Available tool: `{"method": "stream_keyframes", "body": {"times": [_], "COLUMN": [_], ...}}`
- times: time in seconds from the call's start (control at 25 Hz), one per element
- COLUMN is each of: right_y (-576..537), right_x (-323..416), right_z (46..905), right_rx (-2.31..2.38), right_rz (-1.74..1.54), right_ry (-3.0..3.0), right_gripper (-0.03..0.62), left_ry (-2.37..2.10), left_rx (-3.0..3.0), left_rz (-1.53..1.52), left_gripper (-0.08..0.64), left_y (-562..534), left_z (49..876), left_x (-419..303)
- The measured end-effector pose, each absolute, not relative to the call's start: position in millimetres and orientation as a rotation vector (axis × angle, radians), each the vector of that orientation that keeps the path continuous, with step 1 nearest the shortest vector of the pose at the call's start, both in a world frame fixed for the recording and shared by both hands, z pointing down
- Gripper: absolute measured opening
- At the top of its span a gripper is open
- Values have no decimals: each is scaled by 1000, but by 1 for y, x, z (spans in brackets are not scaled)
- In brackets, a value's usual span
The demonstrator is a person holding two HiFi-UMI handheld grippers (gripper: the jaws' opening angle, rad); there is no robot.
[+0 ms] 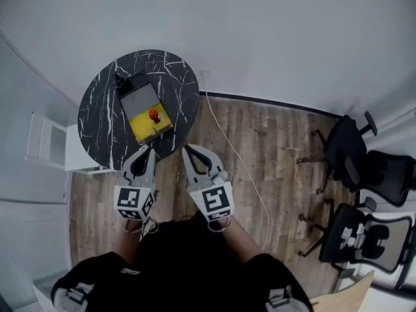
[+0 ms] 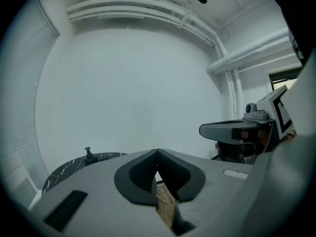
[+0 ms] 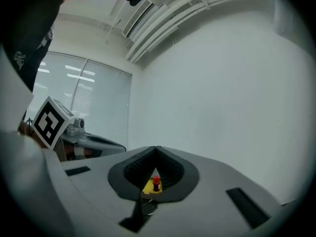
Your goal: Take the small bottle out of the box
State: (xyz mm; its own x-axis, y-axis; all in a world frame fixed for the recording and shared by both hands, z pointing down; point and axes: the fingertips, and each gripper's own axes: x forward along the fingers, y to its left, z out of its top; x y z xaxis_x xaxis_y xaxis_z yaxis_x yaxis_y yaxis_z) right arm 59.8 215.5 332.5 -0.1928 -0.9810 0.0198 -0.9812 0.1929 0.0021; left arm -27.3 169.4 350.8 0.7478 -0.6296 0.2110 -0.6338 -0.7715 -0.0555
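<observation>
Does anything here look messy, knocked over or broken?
Nothing much. The box sits open on the table with the bottle upright inside. Only a loose white cable trails across the floor.

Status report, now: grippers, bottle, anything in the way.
Left gripper shut, empty; right gripper shut, empty. Both at the table edge, short of the box. Small bottle upright in box, untouched. Nothing between grippers and box.
</observation>
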Motion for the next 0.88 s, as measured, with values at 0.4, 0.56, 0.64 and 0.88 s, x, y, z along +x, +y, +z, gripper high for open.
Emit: {"method": "stream_keyframes", "body": {"times": [0.4, 0.56, 0.64, 0.88], "right_y": [196, 170, 152, 90], "right_x": [130, 132, 131, 130], "right_z": [358, 369, 375, 382], "right_rx": [2000, 1903, 1843, 1704], "right_rz": [153, 179, 153, 206], "right_ry": [-2406, -2441, -2444, -2503], "right_gripper": [-5, -5, -5, -5], "left_ry": [-1075, -1091, -1102, -1181], "left_rx": [2866, 2843, 2833, 2759], "left_rz": [421, 431, 440, 470], "left_gripper": [-2, -2, -2, -2], "left_y": [145, 124, 110, 49], "left_z": [367, 373, 378, 395], "left_x": [23, 31, 32, 20]}}
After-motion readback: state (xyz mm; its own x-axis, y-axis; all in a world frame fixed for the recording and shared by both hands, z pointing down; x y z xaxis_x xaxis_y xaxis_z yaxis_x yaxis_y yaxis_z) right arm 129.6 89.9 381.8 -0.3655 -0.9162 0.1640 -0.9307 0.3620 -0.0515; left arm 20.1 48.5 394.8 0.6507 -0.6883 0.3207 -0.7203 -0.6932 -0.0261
